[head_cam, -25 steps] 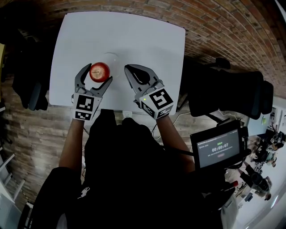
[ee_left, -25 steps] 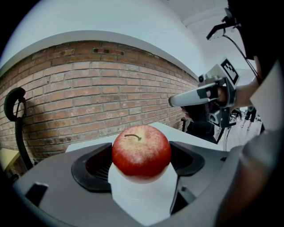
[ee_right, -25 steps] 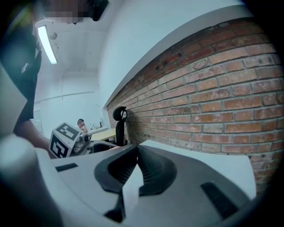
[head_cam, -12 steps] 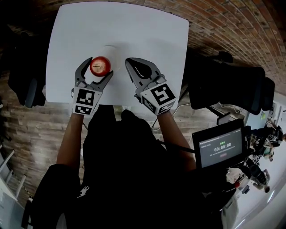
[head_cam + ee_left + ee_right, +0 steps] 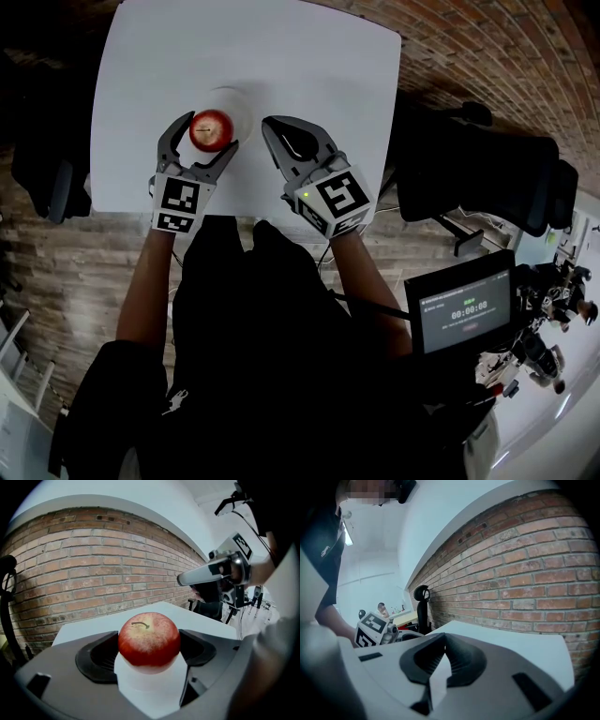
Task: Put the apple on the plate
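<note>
The left gripper (image 5: pixel 209 131) has the apple (image 5: pixel 210 129) between its fingers. In the left gripper view the fingers stand wide apart with a pad against each flank of the fruit. The apple sits upright, stem on top, with a strip of the white surface (image 5: pixel 309 66) showing beneath it. I judge this to be a firm hold, not a loose cradle.

The plate (image 5: pixel 246 101) is white on white and faint in the head view. It reads as a round shape lying just beyond and a little to the right of the apple. The near-left part of its rim seems to pass under the fruit. I cannot tell from these views whether the apple already touches the plate or hangs just above it.

The coming move turns on that offset. The plate's middle lies a short way to the far right of the fingers, so the left hand is the one placed to finish the job. The apple is round and needs no turning.

The right gripper (image 5: pixel 267 124) sits to the right of the plate, its fingers closed tip to tip on nothing.
</note>
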Action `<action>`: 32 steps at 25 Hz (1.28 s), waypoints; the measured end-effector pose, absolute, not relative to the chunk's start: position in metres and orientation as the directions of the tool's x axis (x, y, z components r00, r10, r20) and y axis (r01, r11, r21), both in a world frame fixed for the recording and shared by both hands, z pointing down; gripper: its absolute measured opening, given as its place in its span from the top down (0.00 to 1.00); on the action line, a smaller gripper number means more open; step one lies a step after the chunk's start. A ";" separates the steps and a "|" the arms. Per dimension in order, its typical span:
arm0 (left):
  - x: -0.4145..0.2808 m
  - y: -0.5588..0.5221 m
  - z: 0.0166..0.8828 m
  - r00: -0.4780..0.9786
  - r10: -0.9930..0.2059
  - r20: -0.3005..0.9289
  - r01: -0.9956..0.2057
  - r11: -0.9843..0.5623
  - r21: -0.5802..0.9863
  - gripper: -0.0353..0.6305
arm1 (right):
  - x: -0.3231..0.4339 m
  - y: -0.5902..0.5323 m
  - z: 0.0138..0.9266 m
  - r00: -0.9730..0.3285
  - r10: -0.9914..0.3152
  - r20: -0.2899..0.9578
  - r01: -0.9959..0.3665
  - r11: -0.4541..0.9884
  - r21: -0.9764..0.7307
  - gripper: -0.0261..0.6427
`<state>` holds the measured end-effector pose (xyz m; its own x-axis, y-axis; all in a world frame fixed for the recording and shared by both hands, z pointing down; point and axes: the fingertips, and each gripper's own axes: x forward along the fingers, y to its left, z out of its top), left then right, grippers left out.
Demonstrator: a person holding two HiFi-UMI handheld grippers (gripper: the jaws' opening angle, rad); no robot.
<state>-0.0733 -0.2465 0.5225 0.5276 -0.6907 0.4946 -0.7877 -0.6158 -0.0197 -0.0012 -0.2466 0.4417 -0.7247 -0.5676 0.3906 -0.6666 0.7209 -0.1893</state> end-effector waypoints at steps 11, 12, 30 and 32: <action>-0.063 -0.252 0.541 0.546 -0.662 0.514 -0.761 -0.648 -0.026 0.34 | -0.001 -0.254 0.453 -0.726 -0.579 0.371 -0.672 0.713 -0.201 0.96; -0.063 -0.253 0.543 0.548 -0.659 0.515 -0.760 -0.649 -0.023 0.34 | -0.001 -0.254 0.454 -0.722 -0.577 0.382 -0.675 0.710 -0.202 0.95; -0.063 -0.258 0.579 0.589 -0.606 0.535 -0.711 -0.703 -0.014 0.34 | -0.003 -0.253 0.475 -0.680 -0.604 0.416 -0.717 0.665 -0.207 0.96; -0.062 -0.260 0.580 0.591 -0.603 0.536 -0.708 -0.706 -0.014 0.34 | -0.002 -0.253 0.474 -0.677 -0.608 0.414 -0.721 0.660 -0.211 0.96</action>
<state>-0.0618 -0.2596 0.5804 0.5907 -0.6032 0.5359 -0.7082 -0.7058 -0.0138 -0.0019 -0.2531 0.4743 -0.6774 -0.6081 0.4140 -0.7212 0.6600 -0.2105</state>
